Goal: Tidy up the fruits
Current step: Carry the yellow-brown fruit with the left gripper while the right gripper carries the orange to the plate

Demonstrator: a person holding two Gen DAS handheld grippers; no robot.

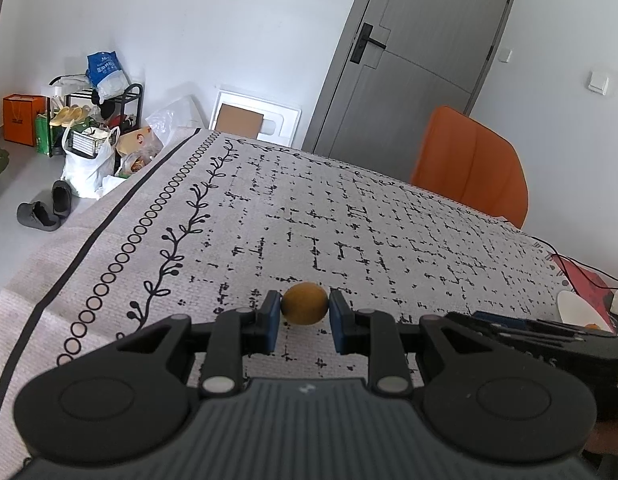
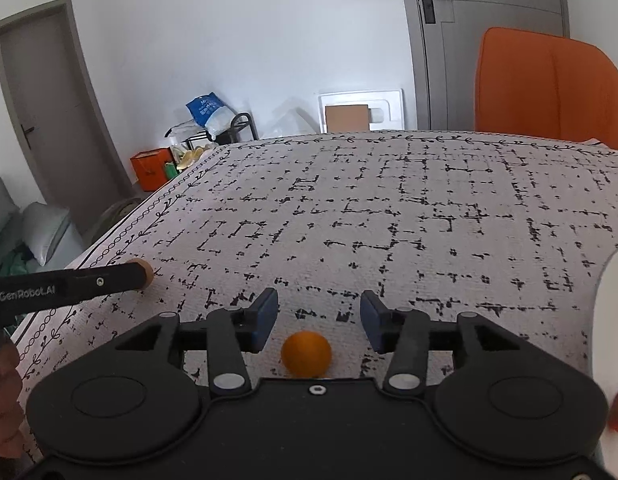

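Observation:
In the left wrist view my left gripper [image 1: 305,304] is shut on a yellow-brown fruit [image 1: 304,303], its blue pads touching both sides, just above the patterned tablecloth [image 1: 349,220]. In the right wrist view my right gripper [image 2: 319,312] is open over the cloth, and a small orange fruit [image 2: 306,354] lies on the cloth between and behind the fingers, untouched. The left gripper [image 2: 143,276] with its fruit shows at the left of that view. A white plate [image 2: 613,312] is at the right edge; it also shows in the left wrist view [image 1: 581,310], with a bit of orange fruit [image 1: 592,325] by it.
An orange chair [image 1: 473,164] stands at the table's far side. A red item with black cables [image 1: 585,276] lies at the table's right. The right gripper's black body [image 1: 549,336] is close to the left one. Bags, a rack and slippers sit on the floor beyond the table's left edge.

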